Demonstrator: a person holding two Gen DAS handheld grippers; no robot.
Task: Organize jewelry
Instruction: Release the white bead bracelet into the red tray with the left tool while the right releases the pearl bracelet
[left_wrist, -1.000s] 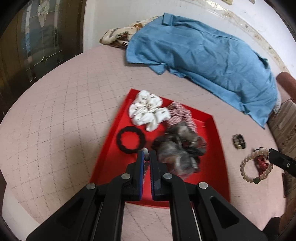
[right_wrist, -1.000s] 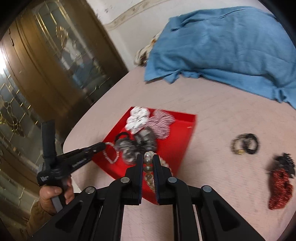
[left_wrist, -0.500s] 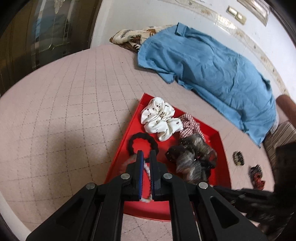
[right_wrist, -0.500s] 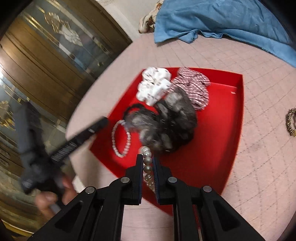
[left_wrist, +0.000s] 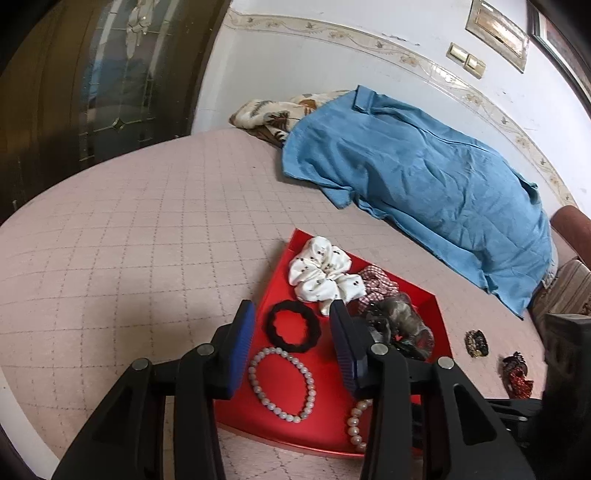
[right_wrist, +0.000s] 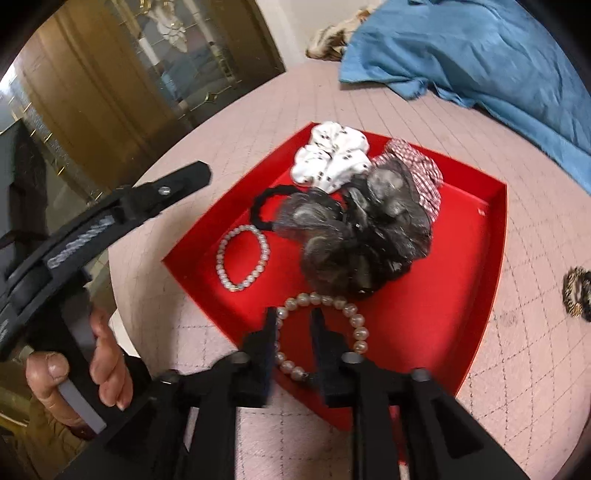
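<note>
1. While its jaws are opening, the right gripper (right_wrist: 293, 325) straddles a pearl bracelet (right_wrist: 341, 314) lying at the near corner of the red tray (right_wrist: 491, 258), pads off the beads.
2. Beside it, a second bracelet (left_wrist: 282, 384) lies near the tray's left edge, under the left gripper (left_wrist: 291, 332), whose jaws are opening, empty.
3. Scrunchies (left_wrist: 321, 273) crowd the far corner; the right side is bare.
4. Two hair ties (left_wrist: 476, 343) lie on the bedspread (left_wrist: 147, 240) beyond the right edge.

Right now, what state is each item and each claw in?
Left claw: jaws opening, nothing between the pads.
Right claw: jaws opening, astride the pearl bracelet.
Grey bead bracelet: flat in the red tray.
Pearl bracelet: lying in the tray.
Black hair tie: in the tray.
White scrunchie: in the tray.
Red hair clip: outside the tray.
</note>
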